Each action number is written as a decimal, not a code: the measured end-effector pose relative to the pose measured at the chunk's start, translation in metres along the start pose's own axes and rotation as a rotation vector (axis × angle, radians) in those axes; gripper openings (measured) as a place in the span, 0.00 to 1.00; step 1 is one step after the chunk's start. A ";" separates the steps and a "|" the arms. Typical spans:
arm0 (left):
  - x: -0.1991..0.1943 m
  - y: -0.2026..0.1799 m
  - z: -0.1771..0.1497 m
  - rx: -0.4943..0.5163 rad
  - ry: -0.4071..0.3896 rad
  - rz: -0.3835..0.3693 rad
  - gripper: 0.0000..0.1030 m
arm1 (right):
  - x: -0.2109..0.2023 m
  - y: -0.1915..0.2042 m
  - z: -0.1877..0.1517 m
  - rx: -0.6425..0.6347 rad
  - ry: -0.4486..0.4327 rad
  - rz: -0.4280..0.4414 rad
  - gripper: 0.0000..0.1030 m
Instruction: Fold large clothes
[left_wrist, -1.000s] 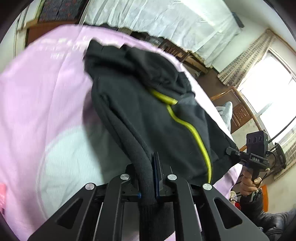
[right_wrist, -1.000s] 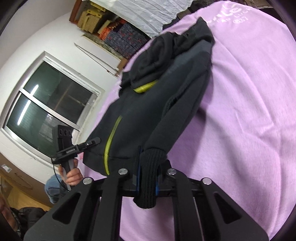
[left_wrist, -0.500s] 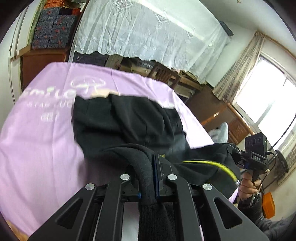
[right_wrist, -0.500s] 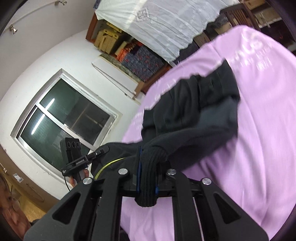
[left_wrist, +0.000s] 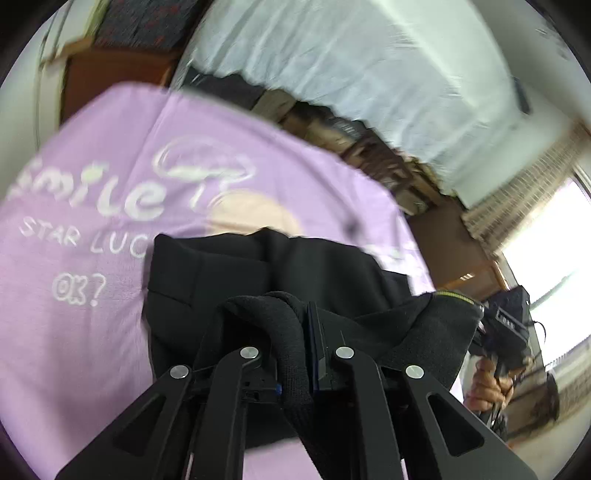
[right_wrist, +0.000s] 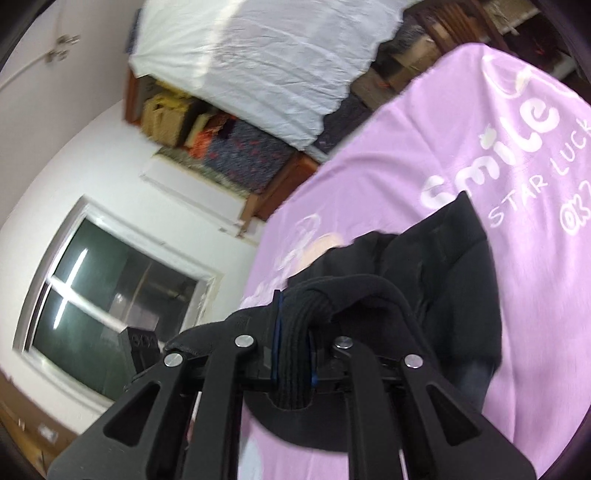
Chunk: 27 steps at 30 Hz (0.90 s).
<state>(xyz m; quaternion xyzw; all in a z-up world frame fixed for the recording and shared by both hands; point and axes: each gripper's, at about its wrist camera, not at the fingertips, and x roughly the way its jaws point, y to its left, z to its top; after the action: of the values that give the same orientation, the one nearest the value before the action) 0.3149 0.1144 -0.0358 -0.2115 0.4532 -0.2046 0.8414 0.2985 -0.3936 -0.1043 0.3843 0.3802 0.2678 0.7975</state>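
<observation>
A black zip-up jacket (left_wrist: 280, 273) with a yellow-green zipper lies on a purple blanket (left_wrist: 74, 206), its lower half lifted and doubled over toward the far end. My left gripper (left_wrist: 299, 332) is shut on the ribbed black hem. In the right wrist view the jacket (right_wrist: 443, 280) bunches ahead, and my right gripper (right_wrist: 293, 332) is shut on its ribbed hem. The other gripper (left_wrist: 506, 325) shows at the right of the left wrist view, held by a hand (left_wrist: 487, 387).
The blanket (right_wrist: 461, 129) carries white lettering and covers a table. Beyond its far edge stand wooden furniture and shelves under a white cloth (left_wrist: 369, 81). A dark window (right_wrist: 110, 306) is on the left wall, a bright one (left_wrist: 554, 236) on the right.
Both grippers carried the hem forward and upward over the jacket, folding the lower half onto the upper. The zipper front has rolled out of sight; more blanket lettering shows.
</observation>
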 end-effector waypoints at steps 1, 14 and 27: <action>0.014 0.009 0.003 -0.024 0.021 0.009 0.10 | 0.010 -0.008 0.003 0.020 0.008 -0.014 0.10; 0.054 0.050 0.005 -0.062 0.060 -0.080 0.18 | 0.059 -0.068 0.006 0.123 0.087 -0.028 0.15; -0.012 0.033 0.010 0.024 -0.161 -0.007 0.86 | -0.002 -0.045 0.017 -0.027 -0.077 -0.045 0.66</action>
<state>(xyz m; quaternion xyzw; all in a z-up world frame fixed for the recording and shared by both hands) 0.3223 0.1497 -0.0407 -0.2189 0.3809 -0.1954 0.8768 0.3175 -0.4275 -0.1334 0.3748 0.3542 0.2399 0.8225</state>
